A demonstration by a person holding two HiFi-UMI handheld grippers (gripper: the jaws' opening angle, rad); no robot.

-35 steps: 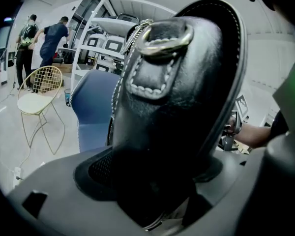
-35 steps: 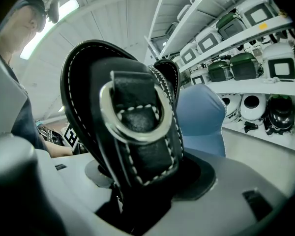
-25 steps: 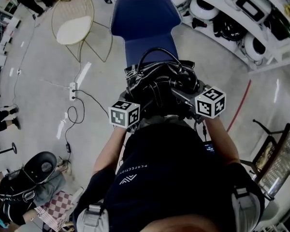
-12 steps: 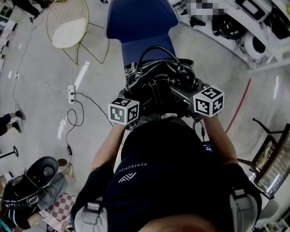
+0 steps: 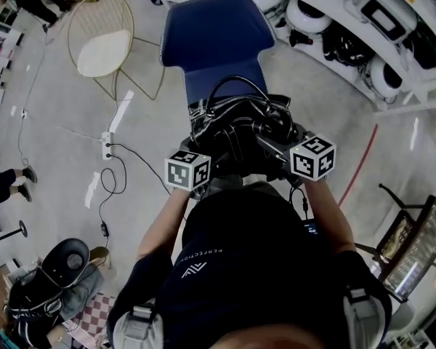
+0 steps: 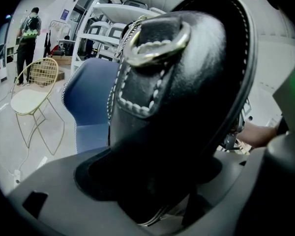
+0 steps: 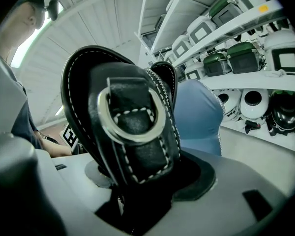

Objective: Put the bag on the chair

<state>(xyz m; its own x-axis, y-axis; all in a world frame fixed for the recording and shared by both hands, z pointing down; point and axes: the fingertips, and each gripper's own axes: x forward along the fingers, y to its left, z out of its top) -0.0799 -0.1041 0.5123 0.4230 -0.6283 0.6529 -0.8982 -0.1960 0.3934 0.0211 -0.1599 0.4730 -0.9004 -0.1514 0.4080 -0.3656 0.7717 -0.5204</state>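
A black leather bag (image 5: 240, 133) with white stitching and metal rings hangs between my two grippers, just in front of the blue chair (image 5: 216, 42). My left gripper (image 5: 203, 167) is shut on the bag's left end (image 6: 162, 107). On the other end (image 7: 130, 127), my right gripper (image 5: 287, 158) is shut too. The bag's handles (image 5: 236, 86) arch up over the front of the blue seat (image 5: 224, 75). In the gripper views the blue chair (image 6: 88, 107) (image 7: 199, 114) shows close behind the bag.
A yellow wire chair (image 5: 105, 38) with a white cushion stands left of the blue one. A power strip (image 5: 109, 142) and cables (image 5: 120, 173) lie on the floor. White shelves (image 5: 363, 27) with helmets run along the right. A black-and-green backpack (image 5: 47, 282) lies lower left.
The bag and both grippers have stayed almost in the same place before the chair. The view has shifted slightly, and the chair now sits a little lower in the frame.
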